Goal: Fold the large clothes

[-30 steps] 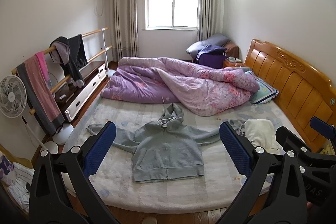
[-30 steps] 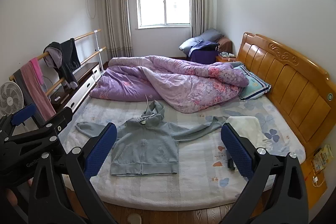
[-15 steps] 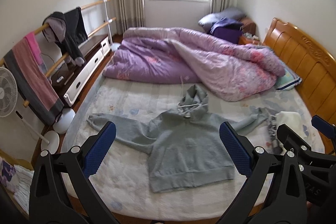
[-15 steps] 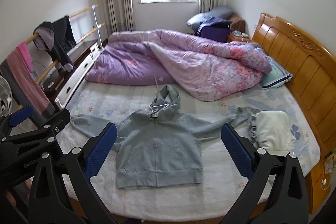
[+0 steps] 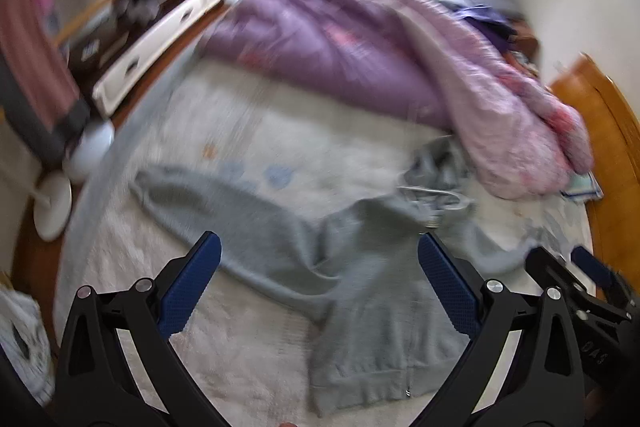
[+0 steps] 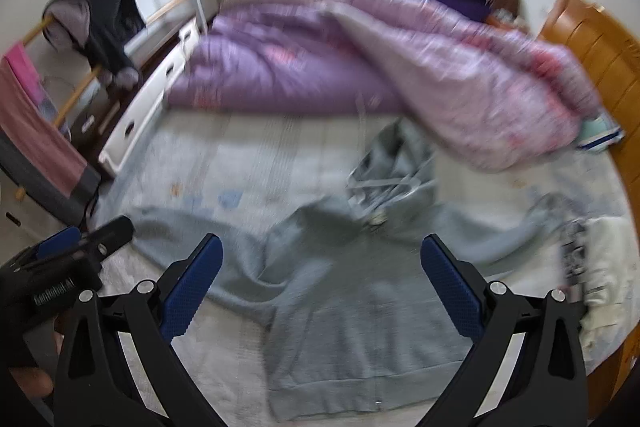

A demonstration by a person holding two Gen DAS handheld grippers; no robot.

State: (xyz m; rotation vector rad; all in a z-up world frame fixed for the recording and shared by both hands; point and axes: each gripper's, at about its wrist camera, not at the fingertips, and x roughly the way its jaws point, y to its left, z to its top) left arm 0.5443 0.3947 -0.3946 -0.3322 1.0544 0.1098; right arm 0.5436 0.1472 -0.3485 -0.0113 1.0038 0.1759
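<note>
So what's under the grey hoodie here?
The grey hoodie lies spread flat on the pale bed sheet, which shows all round it. Whatever is directly beneath its body is covered; nothing visibly bulges, though blur limits detail.

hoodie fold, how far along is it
Done: the grey hoodie is laid out flat on the bed, zip up, sleeves spread. In hand: nothing yet; the left gripper and right gripper are both open above the hoodie, not touching it. Left: every fold, sleeves and hood included. The frames are motion-blurred, so fine creases can't be judged.
</note>
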